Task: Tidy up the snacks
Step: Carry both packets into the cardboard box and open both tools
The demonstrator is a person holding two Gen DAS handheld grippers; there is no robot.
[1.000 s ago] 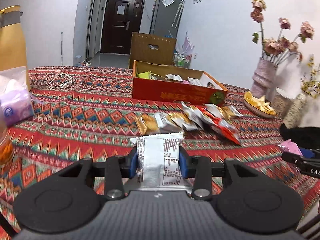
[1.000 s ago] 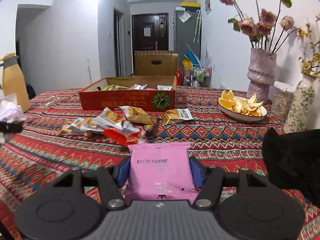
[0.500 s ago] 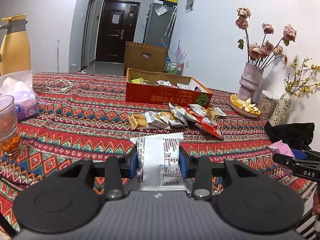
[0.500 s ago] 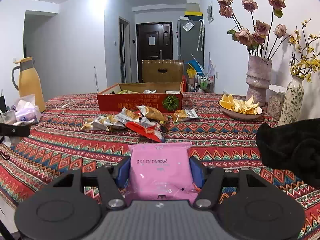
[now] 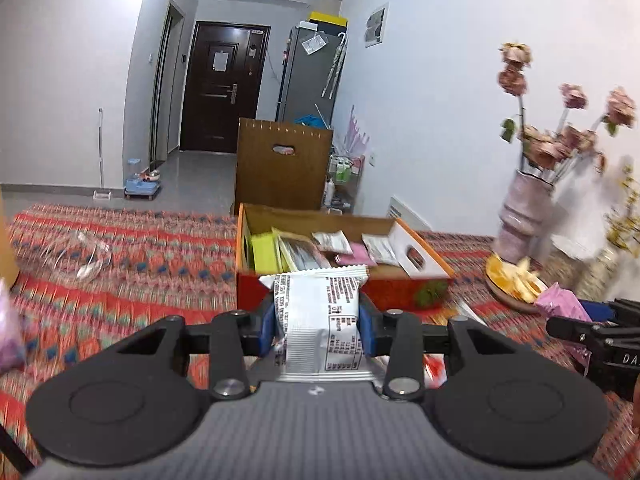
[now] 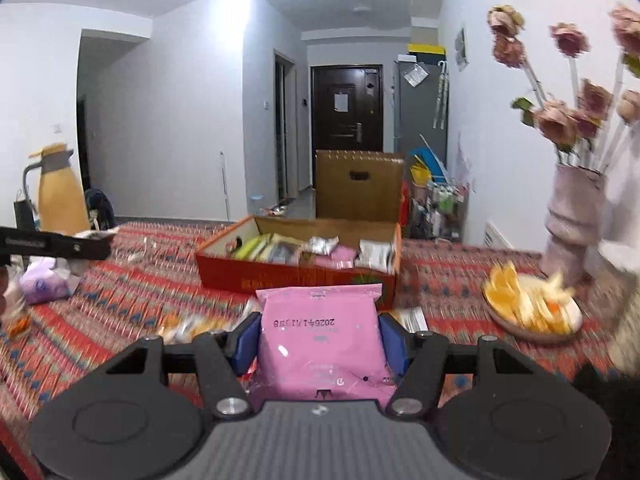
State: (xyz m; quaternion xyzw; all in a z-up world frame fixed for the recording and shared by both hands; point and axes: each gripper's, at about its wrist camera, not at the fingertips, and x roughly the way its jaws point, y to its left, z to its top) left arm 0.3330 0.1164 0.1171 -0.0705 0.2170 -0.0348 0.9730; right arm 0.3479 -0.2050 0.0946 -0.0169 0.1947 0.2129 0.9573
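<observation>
Patterned red worktop point(image 5: 132, 264), box point(image 5: 336, 240) at frame centre. Left tongs point(image 5: 318, 320) clamp silver packet point(image 5: 320, 320); right tongs point(image 6: 318, 340) clamp pink packet point(image 6: 320, 344). Carry both over near wall, clear it, lower into free gaps, then release.

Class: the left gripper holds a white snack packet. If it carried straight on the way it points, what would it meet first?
Probably the near wall of the red cardboard box, directly ahead of the left gripper and its white snack packet; depth is hard to judge.

Both held packets now nearer the box point(image 5: 400, 296).
</observation>
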